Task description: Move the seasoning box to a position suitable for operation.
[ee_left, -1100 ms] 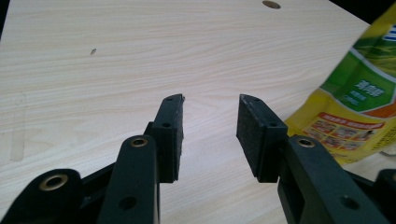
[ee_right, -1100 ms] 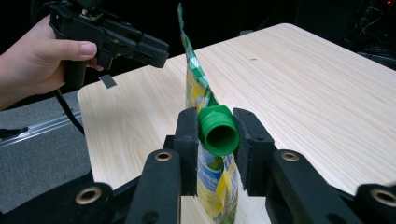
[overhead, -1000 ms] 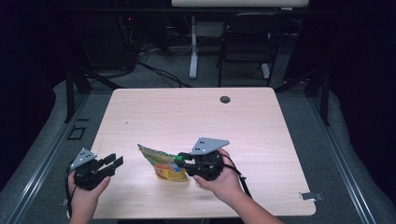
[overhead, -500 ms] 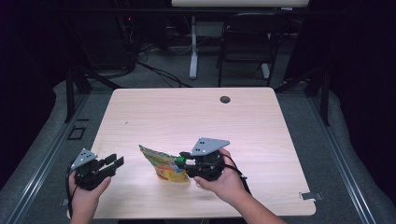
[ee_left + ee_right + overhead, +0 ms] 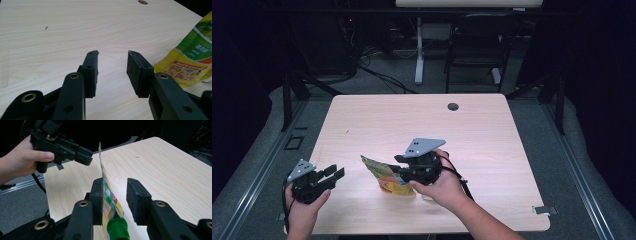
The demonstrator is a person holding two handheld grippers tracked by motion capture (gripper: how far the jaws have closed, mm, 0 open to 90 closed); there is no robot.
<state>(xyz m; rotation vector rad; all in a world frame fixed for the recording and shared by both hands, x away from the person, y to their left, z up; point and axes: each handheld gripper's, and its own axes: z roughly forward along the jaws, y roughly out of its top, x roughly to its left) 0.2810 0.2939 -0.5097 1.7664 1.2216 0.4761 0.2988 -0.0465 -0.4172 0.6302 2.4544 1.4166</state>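
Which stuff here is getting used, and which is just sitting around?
In use:
- snack pouch with a green cap
- right gripper, open around the pouch
- left gripper, open, waiting close by

Just there:
- table and its cable hole
- chair

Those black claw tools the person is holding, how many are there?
2. The left claw is in the person's left hand at the table's near left edge. The right claw is in the right hand near the middle, its jaws either side of a yellow-green pouch.

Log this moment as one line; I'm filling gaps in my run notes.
left claw: open, nothing between jaws | right claw: jaws just opening, pouch between them, one pad apart | table: pouch near front edge
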